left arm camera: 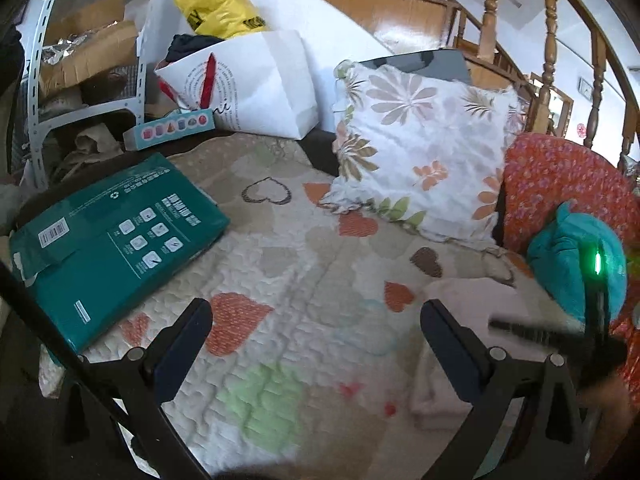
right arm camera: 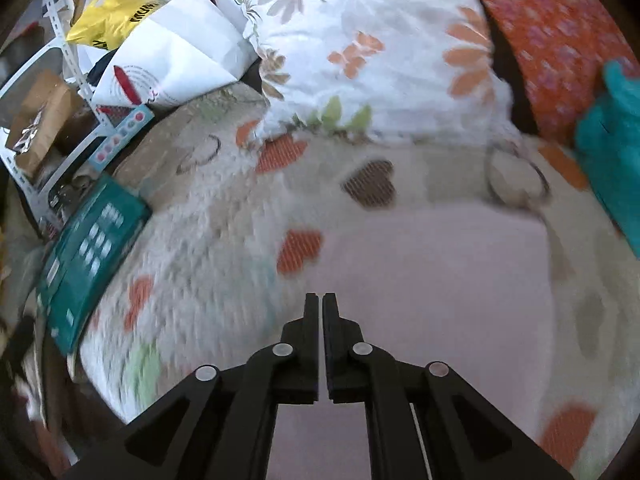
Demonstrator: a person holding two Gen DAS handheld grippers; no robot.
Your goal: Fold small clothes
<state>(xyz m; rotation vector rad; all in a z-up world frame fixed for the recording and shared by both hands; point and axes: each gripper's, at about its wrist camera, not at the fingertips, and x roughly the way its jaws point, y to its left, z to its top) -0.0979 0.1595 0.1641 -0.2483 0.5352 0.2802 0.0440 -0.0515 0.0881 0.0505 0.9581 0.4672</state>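
Observation:
A pale pink small garment (right arm camera: 436, 264) lies flat, folded into a rough rectangle, on the heart-patterned quilt (right arm camera: 208, 264). My right gripper (right arm camera: 321, 300) hovers over its near edge with its jaws shut and nothing visibly between them. The view is motion-blurred. In the left wrist view the pink garment (left arm camera: 452, 308) lies at the right, and my left gripper (left arm camera: 316, 320) is open and empty above the quilt (left arm camera: 288, 264), to the left of the garment. The right gripper's body (left arm camera: 560, 336) shows blurred at the right edge.
A green flat box (left arm camera: 116, 236) lies on the quilt's left. A floral pillow (left arm camera: 420, 148), an orange cushion (left arm camera: 568, 184) and a teal cloth (left arm camera: 568, 256) sit at the back right. A white paper bag (left arm camera: 248, 84), yellow bag (left arm camera: 220, 4) and metal shelf (left arm camera: 44, 52) stand behind.

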